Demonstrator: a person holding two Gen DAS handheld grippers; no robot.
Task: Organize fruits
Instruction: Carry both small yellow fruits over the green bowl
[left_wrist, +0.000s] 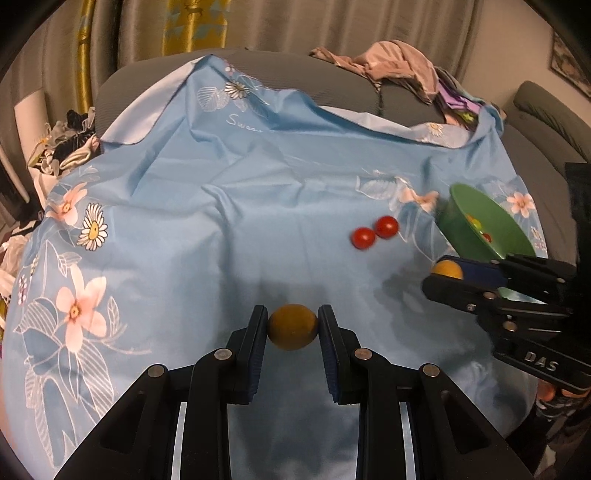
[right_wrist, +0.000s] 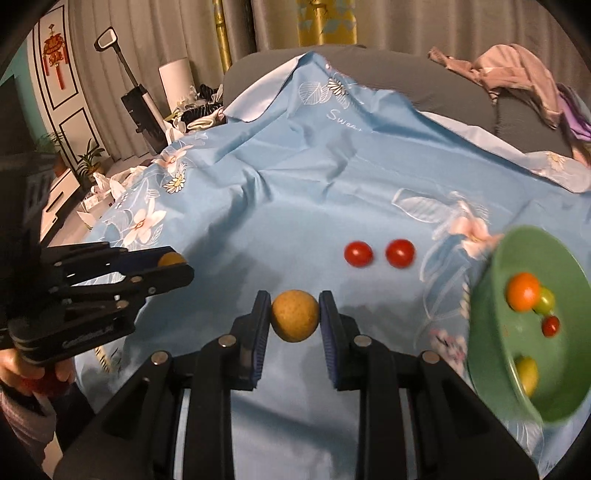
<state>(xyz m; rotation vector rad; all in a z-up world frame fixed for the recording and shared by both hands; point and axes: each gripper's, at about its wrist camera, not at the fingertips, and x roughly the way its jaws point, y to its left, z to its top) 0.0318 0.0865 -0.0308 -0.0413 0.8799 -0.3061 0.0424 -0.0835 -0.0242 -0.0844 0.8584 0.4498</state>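
White cursive "Swee…", its end lost in a fold, is printed on the far part of the light-blue flowered cotton sheet; embossed capitals "DAS" stand on the body of the black plastic right gripper at the right; its counterpart's lettering is too blurred to read.

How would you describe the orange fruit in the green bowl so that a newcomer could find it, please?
Start at the blue floral sheet, then find the green bowl on its right side. Inside it, the orange fruit lies uppermost, touching a yellow-green fruit; it is the bowl's largest piece and its only orange one.
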